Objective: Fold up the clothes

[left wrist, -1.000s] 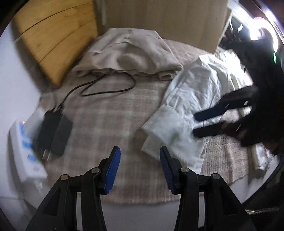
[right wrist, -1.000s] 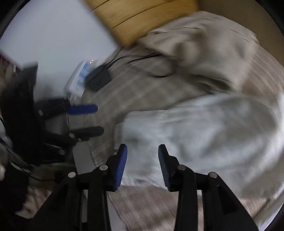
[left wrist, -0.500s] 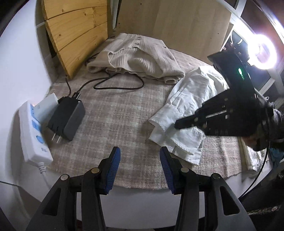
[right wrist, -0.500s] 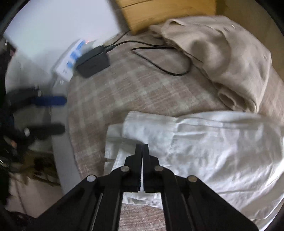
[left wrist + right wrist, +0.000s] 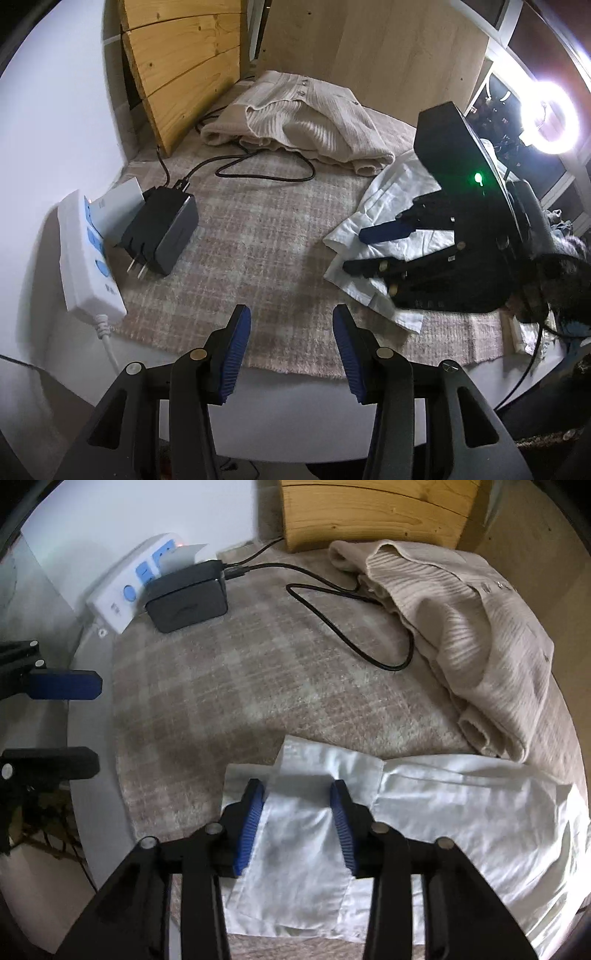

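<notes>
A white shirt (image 5: 391, 184) (image 5: 461, 812) lies crumpled on the right side of a plaid mat (image 5: 258, 240). Its folded cuff points toward the mat's middle. My right gripper (image 5: 296, 788) (image 5: 356, 250) points down at that cuff. Its jaws are opening, with the cuff's cloth lying between and under the blue pads, which do not press on it. My left gripper (image 5: 291, 314) (image 5: 98, 723) hovers open over the mat's near edge, holding nothing. A beige knit cardigan (image 5: 306, 122) (image 5: 480, 627) lies bunched at the back.
A white power strip (image 5: 85, 258) and a black charger (image 5: 162, 232) sit at the mat's left edge. A black cable (image 5: 266, 177) loops toward the cardigan. A wooden board (image 5: 177, 74) stands behind, and a ring light (image 5: 548, 118) glares at the right.
My right gripper closed its jaws over the sleeve, then spread them again above the cuff as it swung down. The left gripper drifted slightly and stays open.
</notes>
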The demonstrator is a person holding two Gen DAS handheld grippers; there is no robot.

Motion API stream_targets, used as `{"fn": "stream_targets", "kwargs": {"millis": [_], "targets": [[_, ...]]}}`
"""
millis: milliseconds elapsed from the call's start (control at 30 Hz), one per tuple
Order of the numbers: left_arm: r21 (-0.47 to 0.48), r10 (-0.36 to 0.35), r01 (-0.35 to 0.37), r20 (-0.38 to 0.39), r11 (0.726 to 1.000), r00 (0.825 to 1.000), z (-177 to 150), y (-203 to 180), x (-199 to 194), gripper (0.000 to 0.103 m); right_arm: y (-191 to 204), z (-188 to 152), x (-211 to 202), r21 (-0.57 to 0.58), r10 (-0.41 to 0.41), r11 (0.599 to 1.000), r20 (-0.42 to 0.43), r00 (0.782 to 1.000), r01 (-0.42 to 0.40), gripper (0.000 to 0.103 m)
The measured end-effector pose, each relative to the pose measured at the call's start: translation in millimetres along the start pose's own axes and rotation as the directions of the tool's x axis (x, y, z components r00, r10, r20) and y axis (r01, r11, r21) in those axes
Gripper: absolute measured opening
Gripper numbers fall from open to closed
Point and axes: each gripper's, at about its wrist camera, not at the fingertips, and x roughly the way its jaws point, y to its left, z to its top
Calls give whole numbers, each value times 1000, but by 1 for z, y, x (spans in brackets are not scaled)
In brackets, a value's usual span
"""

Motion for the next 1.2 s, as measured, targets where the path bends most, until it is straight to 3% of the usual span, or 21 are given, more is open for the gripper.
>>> {"fn": "stream_targets", "kwargs": {"millis": [33, 67, 200, 300, 500, 600, 667, 733, 800, 900, 1067, 1100, 1167, 1200], "targets": [[2, 1, -1, 0, 1000, 1000, -1, 0, 0, 44, -8, 0, -3, 26, 30, 999, 2, 1000, -30, 12], [2, -2, 2, 0, 1000, 1000, -2, 0, 0, 44, -16, 0, -5, 52, 59, 997, 4, 998, -59, 7], [10, -13, 13, -2, 1000, 1000, -2, -3, 0, 44, -40, -3, -20, 114, 173, 978, 34, 984, -176, 6], [15, -34, 34, -4, 999, 999, 0, -6, 1, 44, -39, -8, -32, 111, 282, 952, 43, 959, -285, 6], [49, -43, 45, -32, 998, 999, 3, -15, 11, 44, -20, -20, -17, 11, 245, 970, -11, 970, -245, 6], [66, -60, 63, -45, 996, 997, 6, -20, 15, 44, -19, -21, -10, 6, 233, 973, -45, 972, -233, 13], [78, -94, 98, -51, 992, 994, 13, -25, 19, 44, -32, -24, -20, 79, 298, 952, -42, 954, -294, 19], [91, -139, 144, -58, 985, 989, 22, -31, 24, 44, -53, -29, -40, 137, 364, 921, 24, 931, -364, 28], [110, -166, 173, -72, 979, 984, 33, -38, 34, 44, -82, -39, -67, 198, 388, 894, 107, 915, -402, 30], [141, -186, 204, -127, 969, 974, 51, -48, 57, 47, -130, -56, -97, 306, 367, 859, 189, 911, -410, 29], [182, -72, 111, -209, 977, 975, 60, -52, 97, 45, -234, -92, -126, 519, 153, 822, 195, 969, -234, 29], [198, -78, 118, -200, 973, 977, 62, -56, 96, 42, -255, -98, -130, 561, 116, 803, 187, 976, -203, 29], [204, -82, 128, -223, 971, 971, 61, -60, 100, 22, -295, -108, -136, 630, 73, 757, 186, 980, -176, 29], [214, -71, 118, -217, 970, 974, 60, -63, 100, 18, -315, -111, -134, 659, 57, 735, 176, 983, -160, 29]]}}
